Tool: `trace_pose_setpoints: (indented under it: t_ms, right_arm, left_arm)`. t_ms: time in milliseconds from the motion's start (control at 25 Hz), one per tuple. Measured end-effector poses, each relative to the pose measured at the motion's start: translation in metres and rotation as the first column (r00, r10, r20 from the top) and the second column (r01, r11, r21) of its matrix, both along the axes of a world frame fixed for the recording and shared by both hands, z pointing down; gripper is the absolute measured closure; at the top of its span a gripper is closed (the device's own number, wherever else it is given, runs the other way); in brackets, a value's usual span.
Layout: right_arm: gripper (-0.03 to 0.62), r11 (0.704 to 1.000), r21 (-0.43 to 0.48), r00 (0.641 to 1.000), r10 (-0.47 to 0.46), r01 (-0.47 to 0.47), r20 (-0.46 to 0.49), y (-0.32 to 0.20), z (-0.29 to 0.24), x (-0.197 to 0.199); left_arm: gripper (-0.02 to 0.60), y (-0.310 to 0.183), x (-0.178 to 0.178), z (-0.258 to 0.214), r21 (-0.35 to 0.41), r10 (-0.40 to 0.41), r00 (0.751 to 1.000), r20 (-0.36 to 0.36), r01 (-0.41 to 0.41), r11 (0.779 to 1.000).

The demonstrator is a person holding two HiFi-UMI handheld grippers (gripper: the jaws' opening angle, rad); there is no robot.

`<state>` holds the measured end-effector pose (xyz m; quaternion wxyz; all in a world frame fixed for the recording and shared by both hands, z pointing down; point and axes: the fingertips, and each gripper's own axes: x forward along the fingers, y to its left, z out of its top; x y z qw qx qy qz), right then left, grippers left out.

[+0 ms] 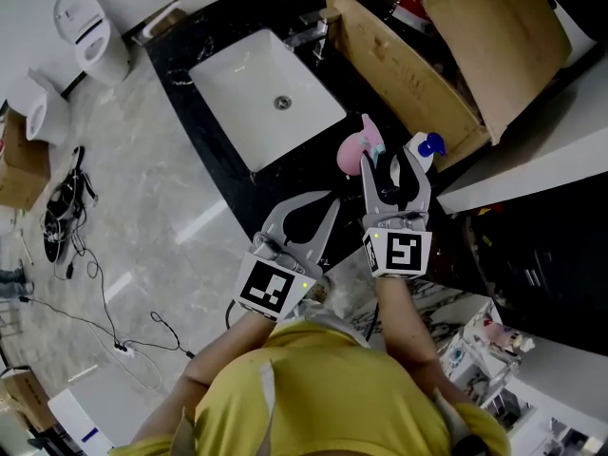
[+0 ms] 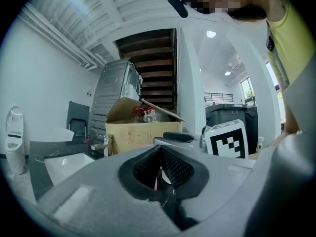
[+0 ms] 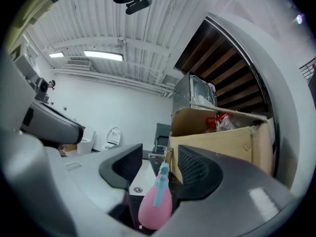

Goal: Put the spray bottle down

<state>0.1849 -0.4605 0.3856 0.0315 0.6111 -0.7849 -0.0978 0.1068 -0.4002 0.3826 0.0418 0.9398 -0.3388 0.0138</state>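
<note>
Spray bottle [image 3: 154,209], pink, bulbous, stands free before right tool's [image 3: 160,161] wide-open ribbed jaws; left tool [image 2: 160,154] closed.

Sanitary-ware showroom or store hall. White basin [image 1: 269,93] in black stone counter [image 1: 190,55] ahead-left of right gripper [image 1: 389,157]; loose toilets [image 1: 90,31] on marble floor [image 1: 161,188] farther left; open cardboard box [image 1: 418,84] ahead; staircase [image 2: 148,68] beyond.
</note>
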Motion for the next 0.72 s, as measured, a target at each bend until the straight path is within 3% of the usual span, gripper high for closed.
trace_pose_setpoints:
  t_ms: [80, 160, 360, 720]
  right_arm:
    - [0.393, 1.0, -0.007, 1.0, 0.016, -0.016, -0.012, 0.015, -0.006, 0.004]
    - [0.476, 0.999, -0.01, 0.999, 0.035, -0.035, -0.021, 0.031, -0.012, 0.007]
    - [0.579, 0.997, -0.017, 0.997, 0.073, -0.073, -0.011, 0.066, -0.028, 0.016]
    - [0.594, 0.991, -0.021, 0.991, 0.132, -0.131, 0.019, 0.117, -0.053, 0.028]
  left_arm:
    - [0.578, 0.005, -0.001, -0.004, 0.013, -0.005, 1.0, -0.015, 0.005, 1.0]
    - [0.578, 0.008, -0.004, -0.007, 0.027, -0.015, 1.0, -0.024, 0.016, 1.0]
    - [0.578, 0.01, -0.006, -0.022, 0.055, -0.018, 0.999, -0.041, 0.02, 0.998]
    - [0.578, 0.028, -0.004, -0.04, 0.087, -0.019, 0.999, -0.04, 0.023, 0.996]
